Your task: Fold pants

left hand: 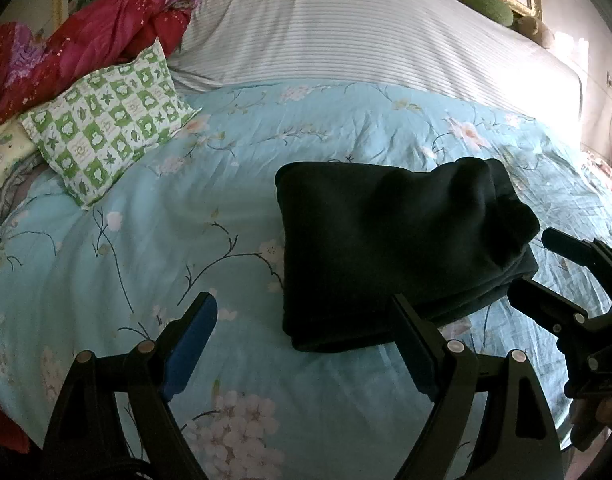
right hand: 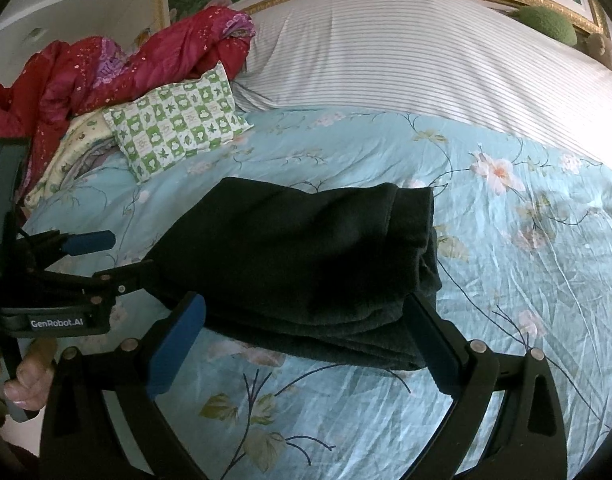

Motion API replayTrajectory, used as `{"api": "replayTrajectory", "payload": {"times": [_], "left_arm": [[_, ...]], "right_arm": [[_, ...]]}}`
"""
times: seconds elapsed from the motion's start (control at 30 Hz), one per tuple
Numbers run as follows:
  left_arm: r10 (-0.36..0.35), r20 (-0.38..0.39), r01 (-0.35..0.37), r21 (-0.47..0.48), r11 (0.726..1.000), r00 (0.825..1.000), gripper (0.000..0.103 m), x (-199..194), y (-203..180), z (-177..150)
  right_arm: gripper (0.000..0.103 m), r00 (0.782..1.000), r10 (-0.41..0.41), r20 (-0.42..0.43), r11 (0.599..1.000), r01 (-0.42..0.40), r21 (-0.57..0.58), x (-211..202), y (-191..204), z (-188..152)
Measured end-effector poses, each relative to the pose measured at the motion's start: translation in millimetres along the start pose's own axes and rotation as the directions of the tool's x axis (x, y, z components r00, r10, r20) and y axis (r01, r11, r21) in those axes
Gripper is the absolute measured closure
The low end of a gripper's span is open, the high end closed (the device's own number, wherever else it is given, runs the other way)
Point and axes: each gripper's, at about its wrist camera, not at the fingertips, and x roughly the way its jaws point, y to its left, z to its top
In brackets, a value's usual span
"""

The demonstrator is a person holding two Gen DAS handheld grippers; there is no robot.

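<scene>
Left wrist view: folded dark pants are seen lying on the floral bedspread. Both the left gripper and right gripper are spread apart, empty; pant folds are lost in shadow.

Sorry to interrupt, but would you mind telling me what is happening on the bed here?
A person is folding dark pants on a floral blue bedspread, with tongs in each hand. The pants already lie as a compact folded bundle. The left tongs and right tongs both stand open at its near edge, gripping nothing.
</scene>
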Motion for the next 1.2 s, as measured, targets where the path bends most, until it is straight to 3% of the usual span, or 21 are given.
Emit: {"api": "replayTrajectory", "payload": {"times": [1.2], "left_arm": [[-0.012, 0.025, 0.012, 0.013, 1.000, 1.000, 0.016, -6.5, -7.6, 4.7]], "right_arm": [[0.004, 1.000, -0.011, 0.016, 1.000, 0.011, 0.012, -7.0, -0.8, 6.0]]}}
